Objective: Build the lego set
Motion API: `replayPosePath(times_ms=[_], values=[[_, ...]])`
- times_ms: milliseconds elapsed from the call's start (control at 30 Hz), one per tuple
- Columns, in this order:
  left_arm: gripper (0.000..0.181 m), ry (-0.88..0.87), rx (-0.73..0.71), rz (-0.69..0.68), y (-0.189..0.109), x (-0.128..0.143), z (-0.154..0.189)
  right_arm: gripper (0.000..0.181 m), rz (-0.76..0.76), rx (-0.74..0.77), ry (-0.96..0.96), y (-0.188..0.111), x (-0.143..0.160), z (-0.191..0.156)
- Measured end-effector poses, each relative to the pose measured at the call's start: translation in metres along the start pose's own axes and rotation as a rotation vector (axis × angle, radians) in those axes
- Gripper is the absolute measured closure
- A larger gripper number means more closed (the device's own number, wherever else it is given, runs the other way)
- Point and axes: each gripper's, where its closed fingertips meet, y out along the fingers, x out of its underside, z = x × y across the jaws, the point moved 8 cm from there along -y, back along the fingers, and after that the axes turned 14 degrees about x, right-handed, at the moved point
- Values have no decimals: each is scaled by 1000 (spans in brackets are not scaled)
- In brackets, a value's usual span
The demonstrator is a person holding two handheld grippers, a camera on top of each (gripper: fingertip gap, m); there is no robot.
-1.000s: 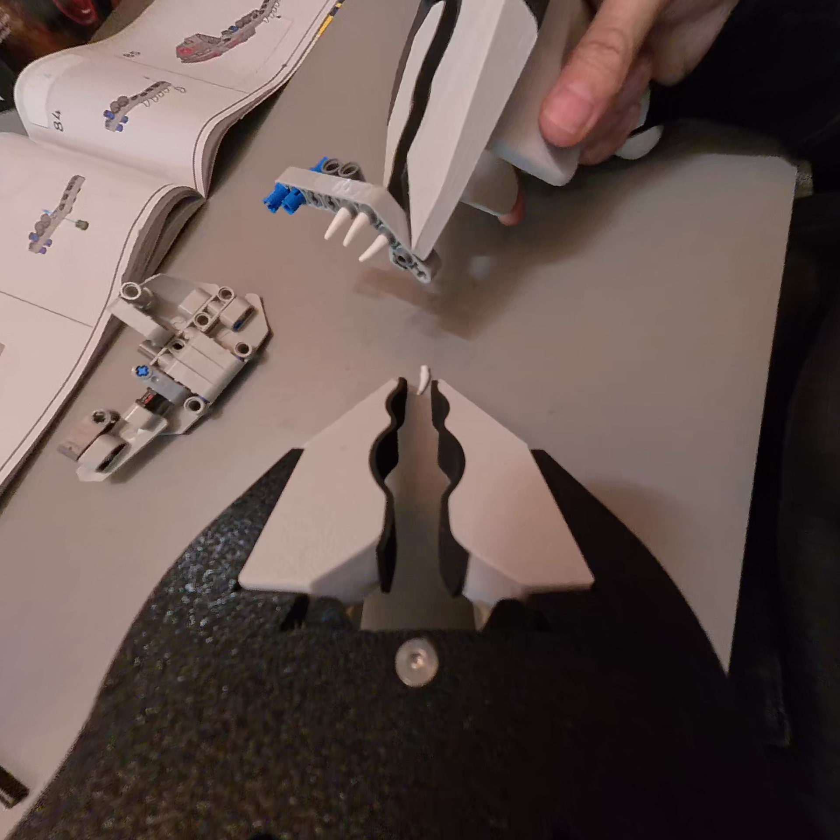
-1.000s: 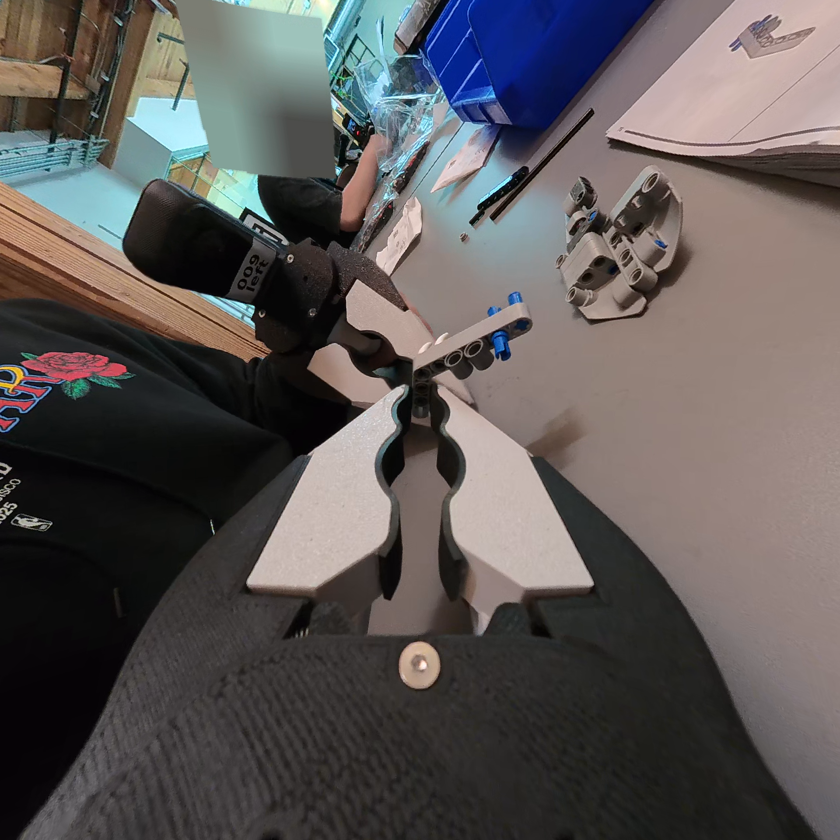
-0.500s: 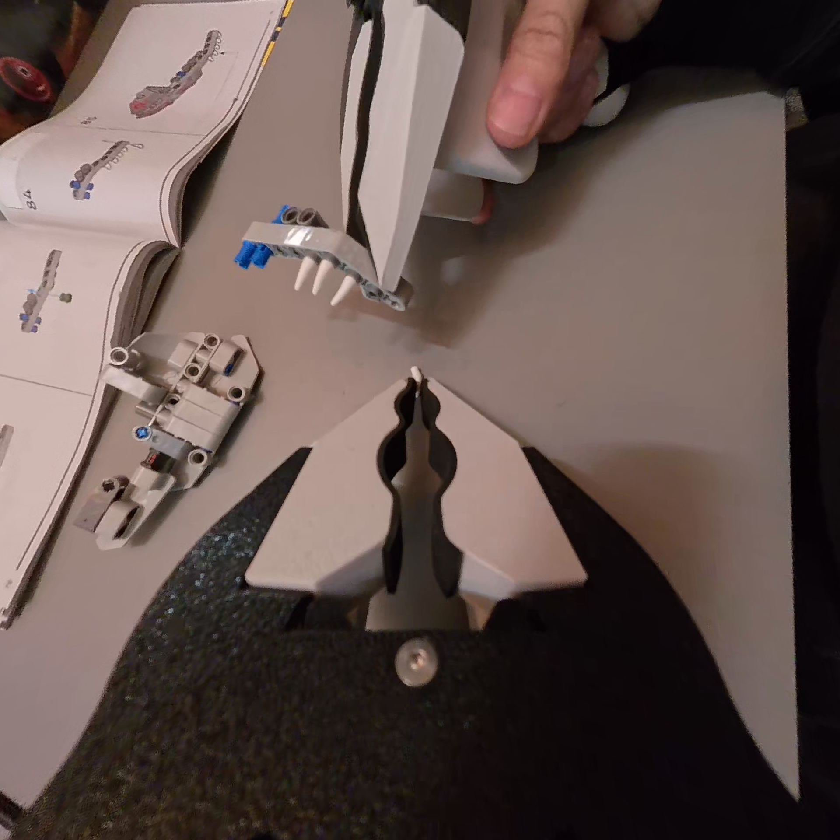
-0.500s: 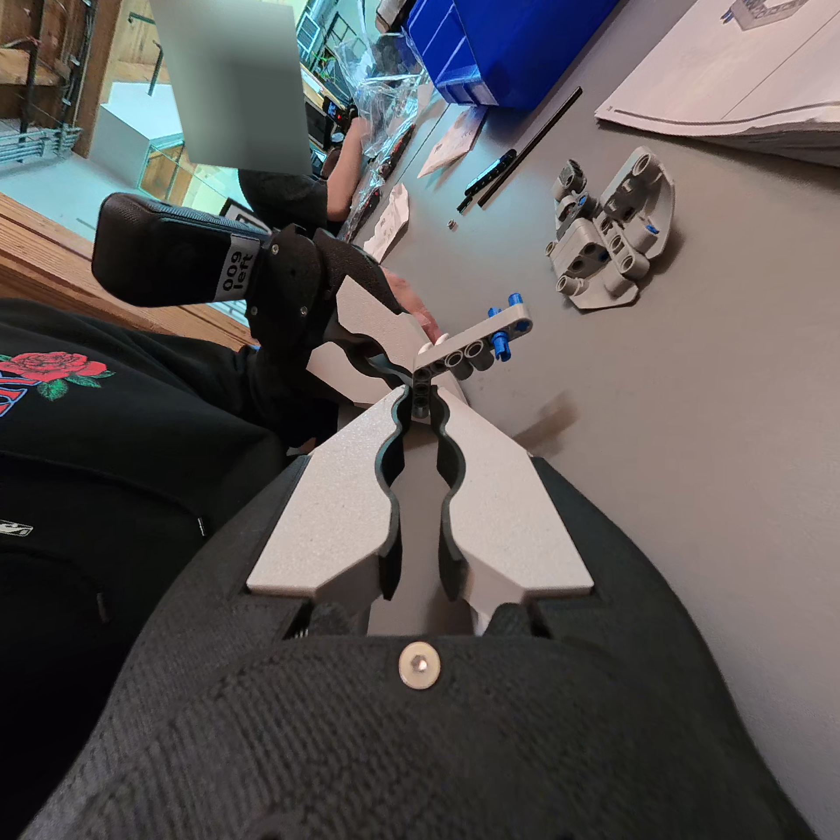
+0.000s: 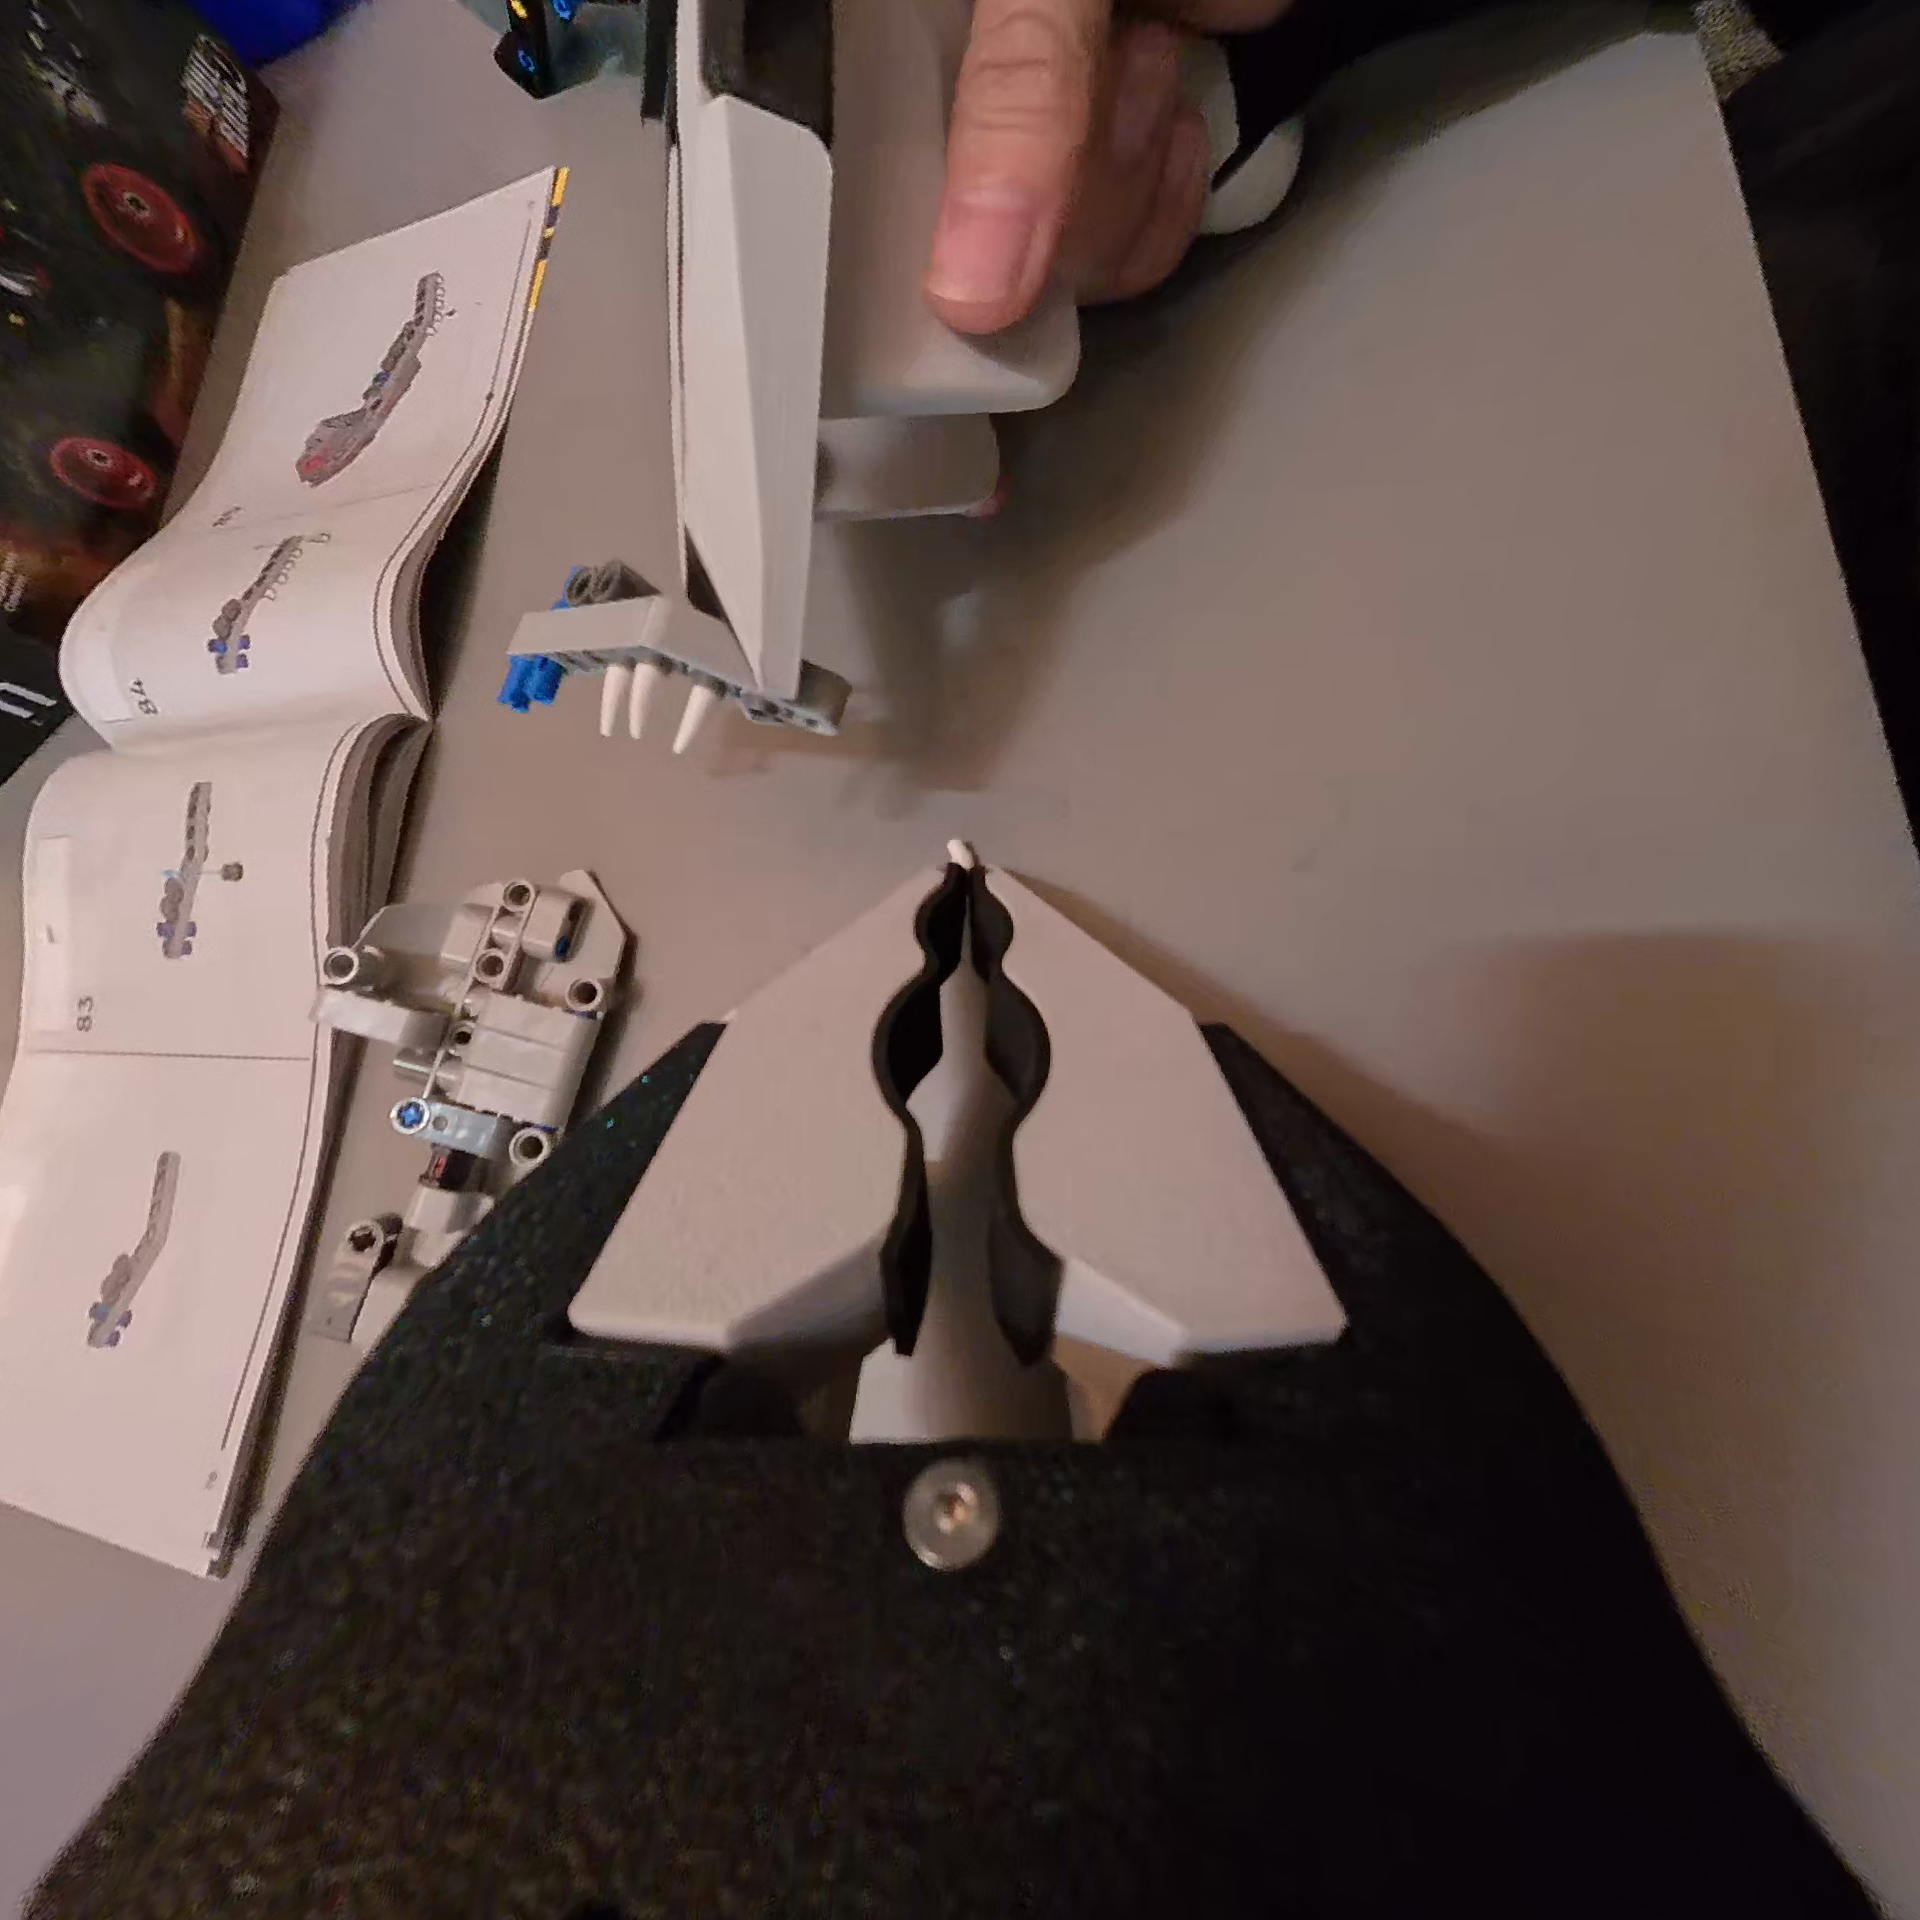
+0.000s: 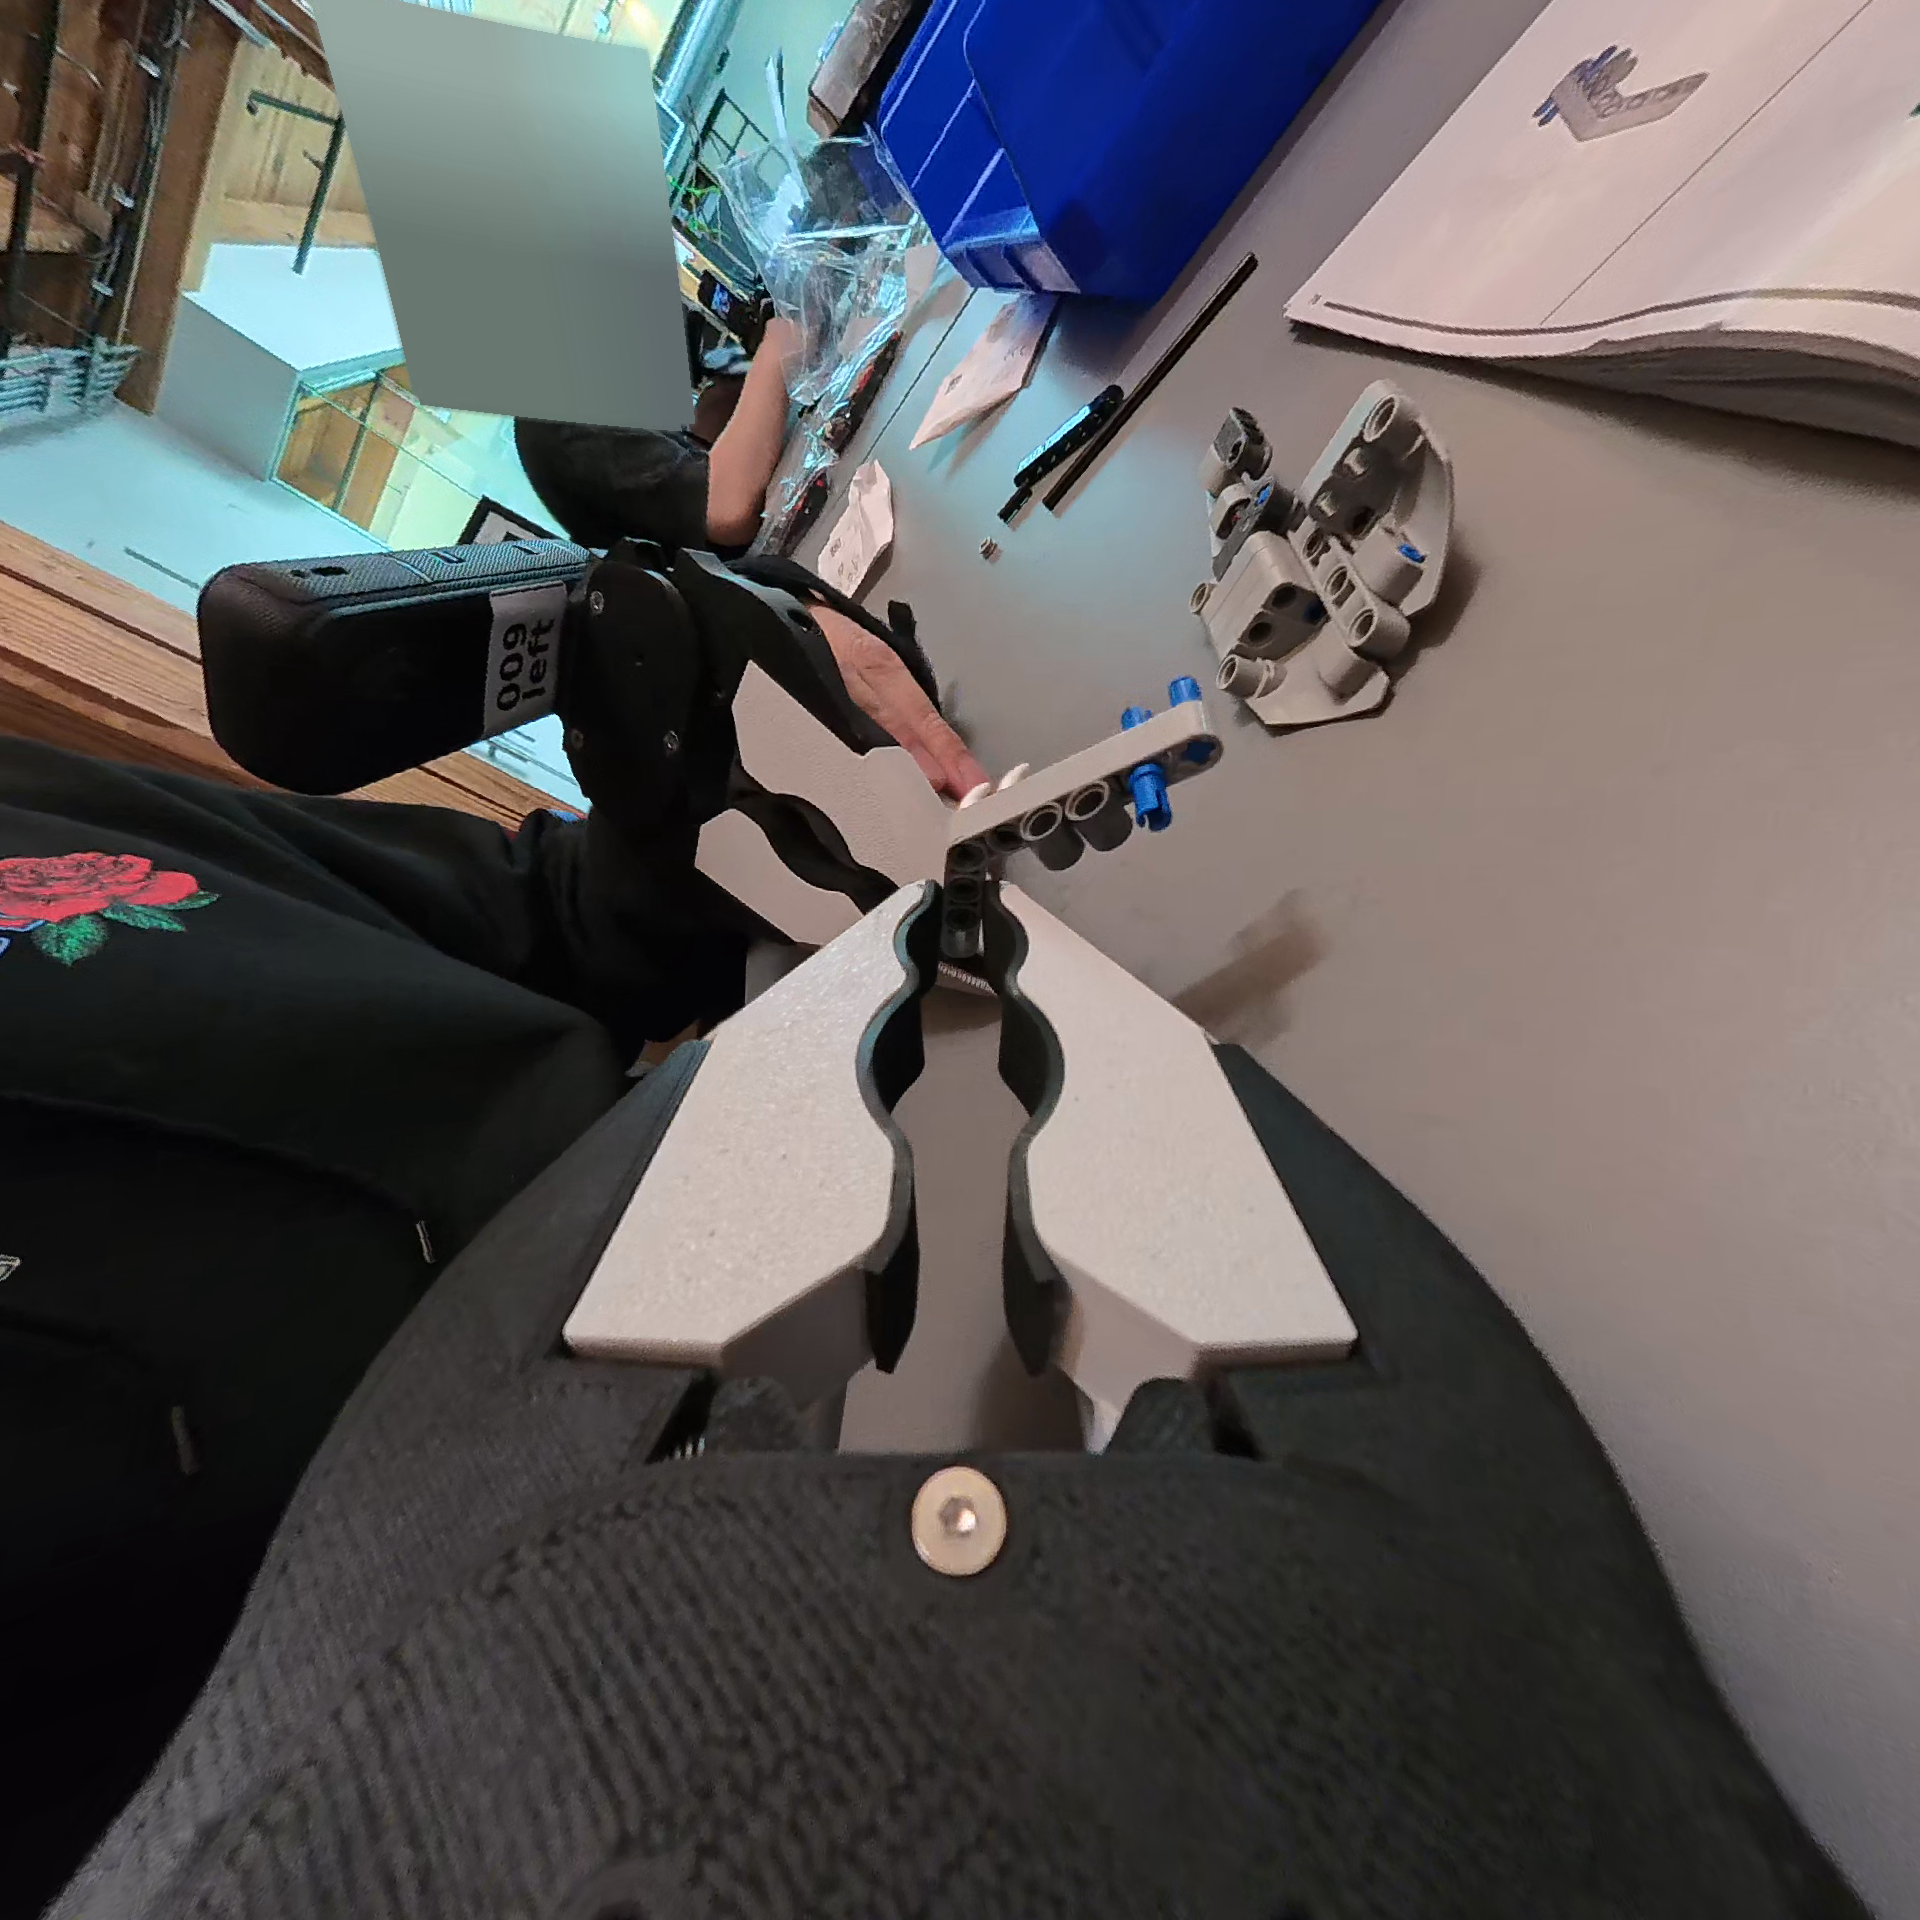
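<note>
My left gripper [image 5: 961,878] is shut on a small white tooth piece [image 5: 959,854], whose tip pokes out between the fingertips just above the grey table. My right gripper [image 6: 961,902] is shut on the end of a bent grey beam [image 6: 1081,790] with blue pins and white teeth, held above the table. In the left wrist view the beam [image 5: 623,649] hangs from the right gripper [image 5: 774,681], up and left of my left gripper, with three white teeth pointing down. A grey sub-assembly [image 5: 488,1008] lies on the table at the left; it also shows in the right wrist view [image 6: 1325,592].
An open instruction booklet [image 5: 187,831] lies at the left table edge. A blue bin [image 6: 1091,135], black rods [image 6: 1122,395] and plastic bags stand farther along the table. A person in a black shirt sits close at the left. The table's right edge [image 5: 1808,623] is near. The left gripper's tips are roughly 5 centimetres from the right gripper's.
My left gripper closed on the white tooth piece, which was loose between open fingers a second ago. The right gripper with the beam shifted left and turned more upright in the left wrist view.
</note>
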Motion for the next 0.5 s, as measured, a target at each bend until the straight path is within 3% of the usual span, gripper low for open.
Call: replayPosePath(times_ms=[167, 300, 500], values=[[181, 57, -89, -6, -3, 2, -2, 175, -2, 1, -4, 0, 0, 0], [181, 73, -122, 115, -15, -4, -3, 175, -86, -11, -60, 6, 6, -5], [181, 126, -149, 135, -19, -8, 0, 175, -87, -22, -51, 6, 6, -5]])
